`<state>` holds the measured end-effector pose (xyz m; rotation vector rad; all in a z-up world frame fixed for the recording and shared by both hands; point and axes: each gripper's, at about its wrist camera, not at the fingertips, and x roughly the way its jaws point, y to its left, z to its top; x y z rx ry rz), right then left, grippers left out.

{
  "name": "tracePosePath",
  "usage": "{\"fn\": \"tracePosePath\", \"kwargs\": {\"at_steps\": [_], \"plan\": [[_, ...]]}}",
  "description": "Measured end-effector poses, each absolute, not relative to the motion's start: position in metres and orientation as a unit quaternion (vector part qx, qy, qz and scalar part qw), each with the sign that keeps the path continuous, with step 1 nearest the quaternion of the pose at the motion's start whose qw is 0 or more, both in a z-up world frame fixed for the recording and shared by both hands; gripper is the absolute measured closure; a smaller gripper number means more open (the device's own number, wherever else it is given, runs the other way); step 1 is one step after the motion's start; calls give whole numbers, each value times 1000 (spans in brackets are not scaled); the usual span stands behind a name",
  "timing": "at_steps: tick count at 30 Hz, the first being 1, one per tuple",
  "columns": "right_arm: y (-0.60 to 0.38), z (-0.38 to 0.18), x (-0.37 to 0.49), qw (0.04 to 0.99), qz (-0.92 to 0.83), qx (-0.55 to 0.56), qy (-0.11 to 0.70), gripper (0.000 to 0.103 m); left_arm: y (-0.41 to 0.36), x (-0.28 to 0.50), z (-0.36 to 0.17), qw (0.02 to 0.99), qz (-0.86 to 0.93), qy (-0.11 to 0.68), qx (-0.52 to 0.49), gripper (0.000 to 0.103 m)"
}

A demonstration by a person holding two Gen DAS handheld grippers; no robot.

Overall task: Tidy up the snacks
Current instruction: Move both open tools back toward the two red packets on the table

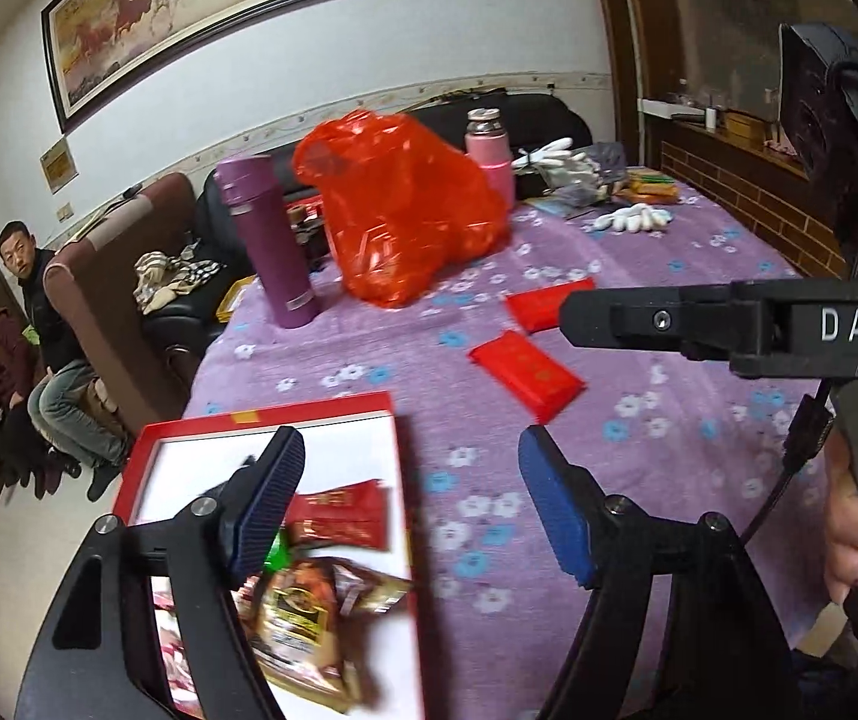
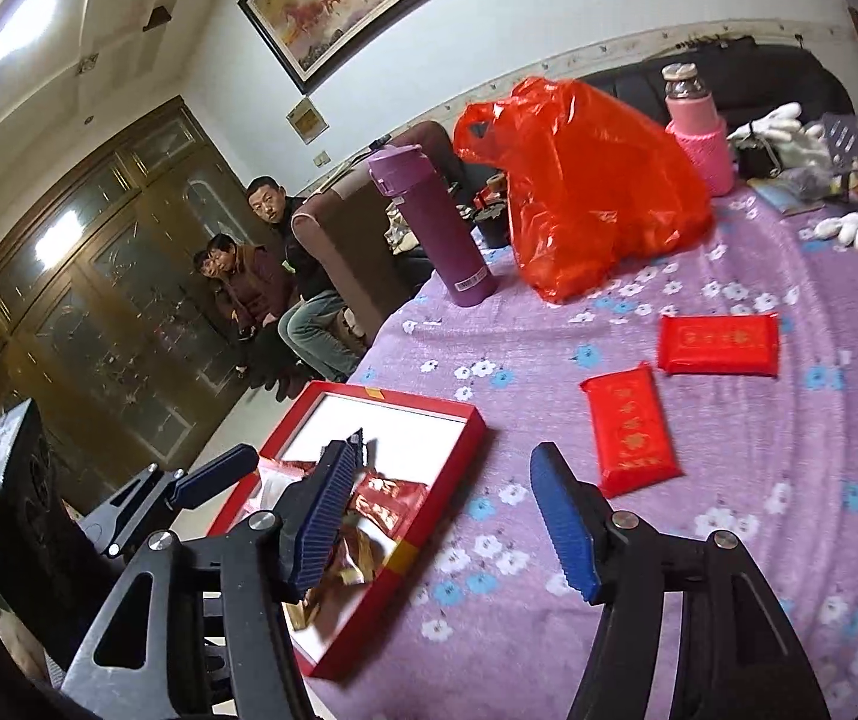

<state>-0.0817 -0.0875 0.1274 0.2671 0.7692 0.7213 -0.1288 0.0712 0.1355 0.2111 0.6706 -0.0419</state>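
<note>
At the left, a red box (image 2: 459, 414) sits near the worktop (image 2: 549, 360) edge, holding several snack packs (image 1: 333, 594) in a loose heap. The left claw (image 1: 408, 507) hangs over the box's right rim, spread wide, gripping nothing. The right claw (image 2: 447, 519) is just as wide and empty, poised above the purple cloth beside the box. Further right, two red packets (image 2: 630, 429) lie flat on the cloth, close together but apart. Behind stand a purple flask (image 2: 435, 228), an orange bag (image 2: 585, 186) and a pink bottle (image 2: 699, 132).
</note>
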Motion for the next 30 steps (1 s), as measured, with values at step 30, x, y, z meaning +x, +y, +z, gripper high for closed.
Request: {"fn": "tracePosePath", "kwargs": {"at_steps": [30], "plan": [[-224,104,-49,860,274,225,367,35,-39,-106,128,915,-89,352,175,28]]}}
